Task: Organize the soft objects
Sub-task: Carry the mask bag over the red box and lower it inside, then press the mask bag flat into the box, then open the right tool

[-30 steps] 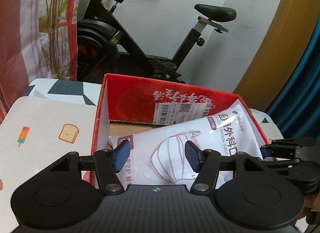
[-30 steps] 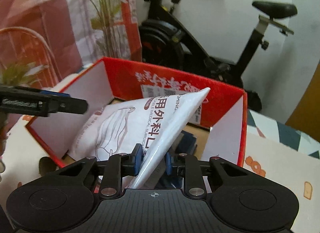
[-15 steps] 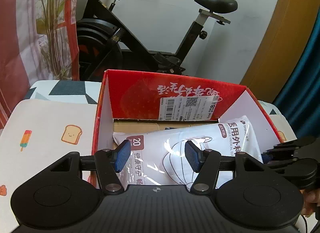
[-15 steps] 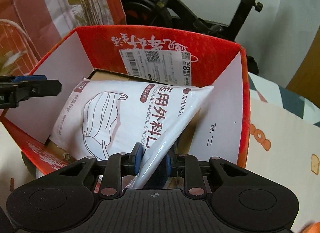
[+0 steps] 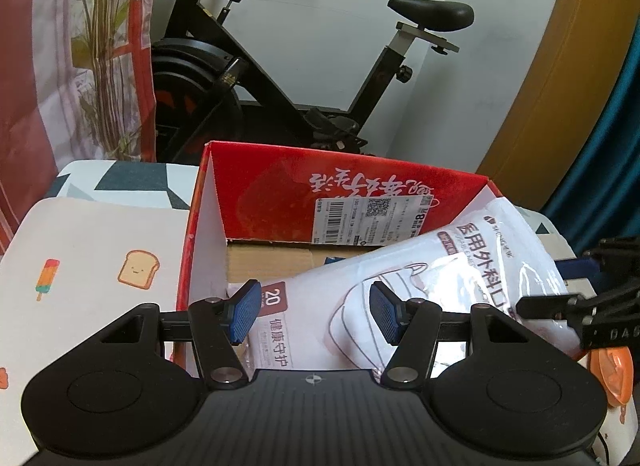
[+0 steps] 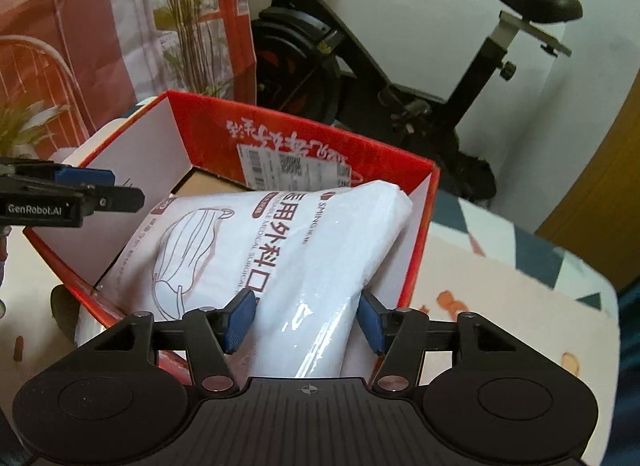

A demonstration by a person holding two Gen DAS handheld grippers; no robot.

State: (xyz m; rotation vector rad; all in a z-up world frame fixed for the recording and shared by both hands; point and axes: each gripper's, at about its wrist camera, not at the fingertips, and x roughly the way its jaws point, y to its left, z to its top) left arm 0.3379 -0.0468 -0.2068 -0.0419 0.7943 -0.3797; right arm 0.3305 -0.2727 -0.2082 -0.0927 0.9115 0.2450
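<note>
- Exercise bike [image 5: 288,77], black, stood against the white wall across the upper middle of both views; saddle at upper right.
- Red-and-white patterned curtain [image 5: 44,65] filled the upper left of the frame, with a green-stemmed plant [image 5: 100,49] in front of it.
- Table cover [image 5: 88,266], pale with toast and ice-lolly prints, spread at left of the left wrist view and at lower right of the right wrist view.
- Red cardboard box [image 6: 304,137], open-topped, white inside walls, sat on the cover at frame centre; a white shipping label [image 5: 372,221] with barcode was stuck on its far inner wall.
- Mask packet [image 6: 280,250], white plastic with a line drawing of a face mask and printed characters, lay inside the box, tilted, its upper end leaning against the box's right wall; brown cardboard floor showed behind it.
- Left gripper [image 5: 316,312], lower centre of its own view, was parted with nothing between its blue pads; it hovered over the near edge of the box above the packet's lower end.
- Right gripper [image 6: 304,322], lower centre of its own view, had its jaws opening; the packet's near end lay between the blue pads, with a gap showing at each pad, so no pressing grip.
- In the left wrist view the right gripper appeared at the right edge, beside the packet.
</note>
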